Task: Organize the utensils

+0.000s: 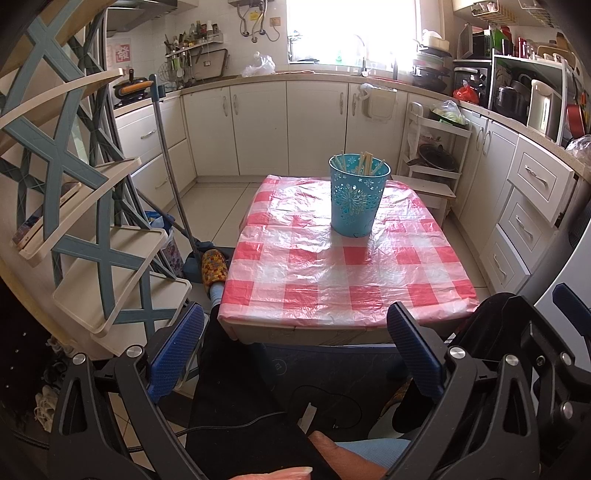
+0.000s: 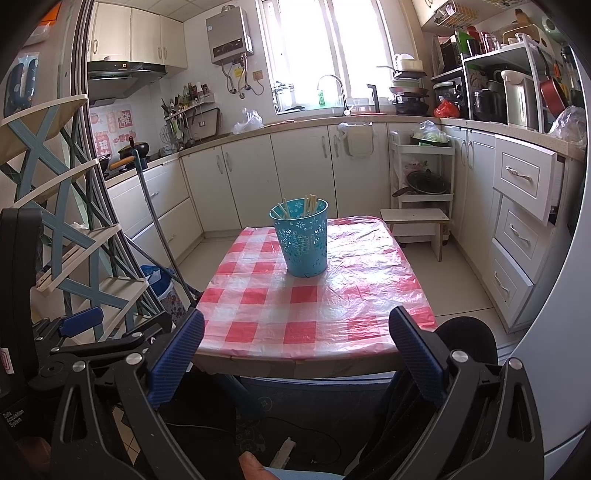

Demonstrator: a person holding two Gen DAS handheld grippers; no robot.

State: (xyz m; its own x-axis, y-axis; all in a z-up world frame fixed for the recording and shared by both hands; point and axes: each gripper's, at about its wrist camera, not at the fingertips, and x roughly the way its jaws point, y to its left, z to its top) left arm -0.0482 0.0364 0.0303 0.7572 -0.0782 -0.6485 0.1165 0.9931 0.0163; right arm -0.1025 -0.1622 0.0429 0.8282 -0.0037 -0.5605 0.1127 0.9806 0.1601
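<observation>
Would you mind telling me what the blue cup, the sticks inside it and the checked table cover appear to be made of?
The blue cup looks like moulded plastic, semi-matte, with cut-out flower holes in its wall. The sticks look like pale bamboo or wood, unpainted; which of the two cannot be told. The table cover seems a thin plastic sheet: it is wrinkled, glossy under the window light and slightly see-through.

— What stands around the table (image 2: 258,306) with the red-and-white checked cover?

— White base cabinets (image 2: 295,173) wrap behind it and along its right, under a pale countertop (image 2: 303,122).

— And the light?

— A bright window (image 2: 325,48) beyond the table, above the sink tap (image 2: 332,86). A water heater (image 2: 229,35) hangs left of the window. Left of the table, a blue-and-cream shelf rack (image 1: 92,206); right, a low stool (image 2: 415,218). Pale floor tiles (image 2: 424,273) lie below.
</observation>
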